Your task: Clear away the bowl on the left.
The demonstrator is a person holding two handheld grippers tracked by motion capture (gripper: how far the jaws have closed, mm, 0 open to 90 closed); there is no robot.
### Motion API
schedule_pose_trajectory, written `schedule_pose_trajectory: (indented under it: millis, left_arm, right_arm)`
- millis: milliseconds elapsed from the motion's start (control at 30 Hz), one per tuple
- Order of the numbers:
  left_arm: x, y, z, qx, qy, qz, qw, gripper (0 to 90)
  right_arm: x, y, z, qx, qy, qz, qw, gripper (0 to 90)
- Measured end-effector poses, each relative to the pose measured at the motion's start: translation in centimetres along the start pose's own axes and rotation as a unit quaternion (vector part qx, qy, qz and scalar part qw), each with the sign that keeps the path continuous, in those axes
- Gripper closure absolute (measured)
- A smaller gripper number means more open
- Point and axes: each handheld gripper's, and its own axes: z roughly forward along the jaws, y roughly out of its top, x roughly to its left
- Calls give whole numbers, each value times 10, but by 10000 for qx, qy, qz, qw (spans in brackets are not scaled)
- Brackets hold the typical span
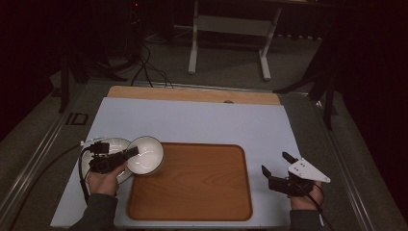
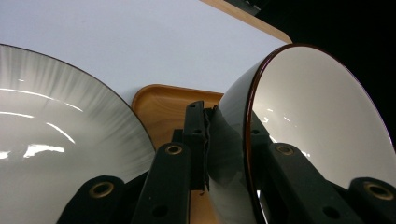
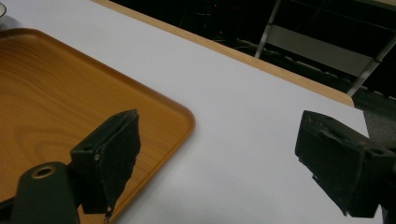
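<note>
While clamped: bowl (image 1: 146,155) rim inside left gripper (image 1: 133,153)

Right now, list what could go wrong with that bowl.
1. The left hand-held gripper pinches only the rim of the bowl, which hangs tilted in the left gripper view; it could slip or swing out.
2. The bowl sits close beside the plate; a small sideways move might knock them together.
3. The bowl straddles the tray edge, so set down here it may rock on the raised lip.
</note>
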Motion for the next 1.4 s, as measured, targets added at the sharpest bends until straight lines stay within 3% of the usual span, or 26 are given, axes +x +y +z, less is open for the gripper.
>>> schedule_pose_trajectory:
  millis: [300,1400]
  left_arm:
    - [-5,-1,4,33,-44,10,10000,786]
    - [-30,-7,26,336,-169,386,9985,785]
  right_arm:
    - [0,0,0,3,9,-6,10000,137]
    - [0,0,0,2,13,-15,10000,137]
